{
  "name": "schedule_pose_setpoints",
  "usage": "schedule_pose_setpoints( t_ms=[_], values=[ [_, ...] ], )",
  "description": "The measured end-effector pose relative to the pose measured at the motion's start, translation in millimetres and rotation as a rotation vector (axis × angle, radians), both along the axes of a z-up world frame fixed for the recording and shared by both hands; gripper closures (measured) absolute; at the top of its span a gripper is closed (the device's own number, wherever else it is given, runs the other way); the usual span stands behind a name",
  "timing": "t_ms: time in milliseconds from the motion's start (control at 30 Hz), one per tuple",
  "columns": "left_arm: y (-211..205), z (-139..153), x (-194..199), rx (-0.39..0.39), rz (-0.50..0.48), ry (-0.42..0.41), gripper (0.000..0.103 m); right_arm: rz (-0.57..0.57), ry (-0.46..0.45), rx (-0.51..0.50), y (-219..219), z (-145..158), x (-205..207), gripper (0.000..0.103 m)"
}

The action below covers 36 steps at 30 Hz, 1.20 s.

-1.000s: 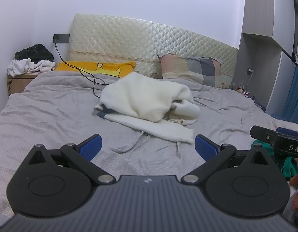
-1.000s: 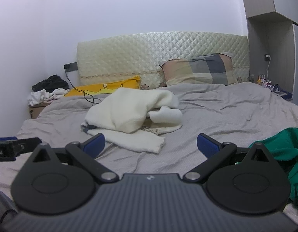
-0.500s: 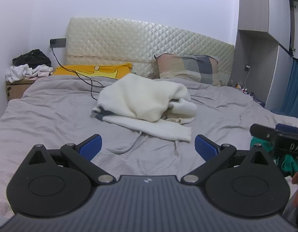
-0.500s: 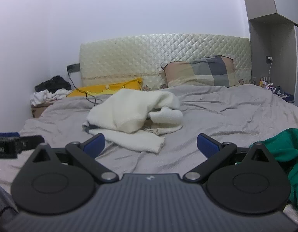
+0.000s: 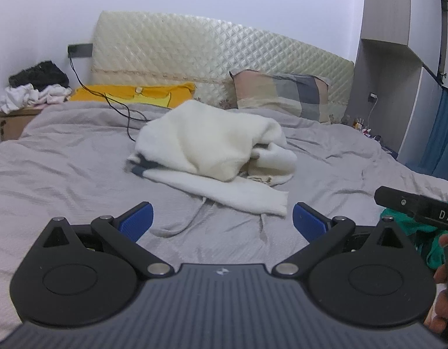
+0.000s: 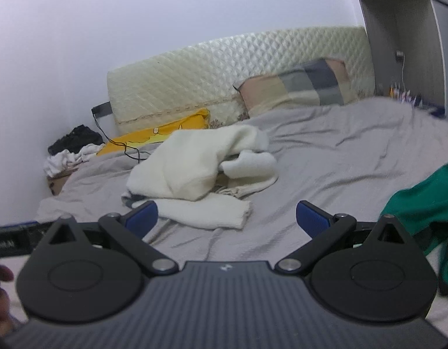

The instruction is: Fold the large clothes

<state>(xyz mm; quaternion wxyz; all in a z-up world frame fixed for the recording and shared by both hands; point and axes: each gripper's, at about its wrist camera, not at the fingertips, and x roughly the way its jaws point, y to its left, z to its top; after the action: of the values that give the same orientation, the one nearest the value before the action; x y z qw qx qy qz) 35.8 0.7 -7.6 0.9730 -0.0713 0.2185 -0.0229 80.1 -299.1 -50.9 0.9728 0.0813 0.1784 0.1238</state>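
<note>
Both sets of tongs are sitting spread wide with nothing between them: left tongs point(image 5: 221, 218), right tongs point(image 6: 226, 216). The right view is tilting and blurring compared with half a second back, and the crumpled cream fleece garment point(image 5: 212, 157) is looming closer, so I'm guessing they're moving in for a first grab. It's lying mid-bed on the wrinkled grey bedsheet point(image 5: 64, 168), at 12 o'clock from both tongs, untouched. A green cloth point(image 6: 421, 195) is bunching at 3 o'clock. Folding isn't started yet.
</note>
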Motion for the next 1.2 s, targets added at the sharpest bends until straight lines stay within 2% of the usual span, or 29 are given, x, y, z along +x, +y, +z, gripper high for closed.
schedule_pose_setpoints(
  t_ms=[100, 267, 533, 767, 1000, 1133, 1200],
  values=[
    [1, -3, 23, -0.014, -0.002, 0.021, 0.0, 0.0, 0.009, 0.017, 3, -4, 18, 0.0],
    [1, -10, 65, 0.017, 0.002, 0.039, 0.0, 0.005, 0.05, 0.056, 8, -10, 57, 0.0],
    [16, -34, 144, 0.014, 0.052, 0.084, 0.0, 0.011, 0.111, 0.127, 14, -26, 115, 0.0],
    [32, -65, 203, -0.039, 0.069, 0.122, 0.0, 0.041, 0.154, 0.134, 25, -46, 155, 0.0],
    [42, -83, 242, -0.114, 0.036, 0.137, 0.001, 0.071, 0.18, 0.117, 41, -71, 190, 0.0],
    [49, -96, 270, -0.16, 0.016, 0.159, 0.001, 0.073, 0.191, 0.198, 40, -80, 221, 0.0],
    [57, -102, 283, -0.217, 0.014, 0.172, 0.001, 0.072, 0.193, 0.241, 37, -81, 239, 0.004]
  ],
)
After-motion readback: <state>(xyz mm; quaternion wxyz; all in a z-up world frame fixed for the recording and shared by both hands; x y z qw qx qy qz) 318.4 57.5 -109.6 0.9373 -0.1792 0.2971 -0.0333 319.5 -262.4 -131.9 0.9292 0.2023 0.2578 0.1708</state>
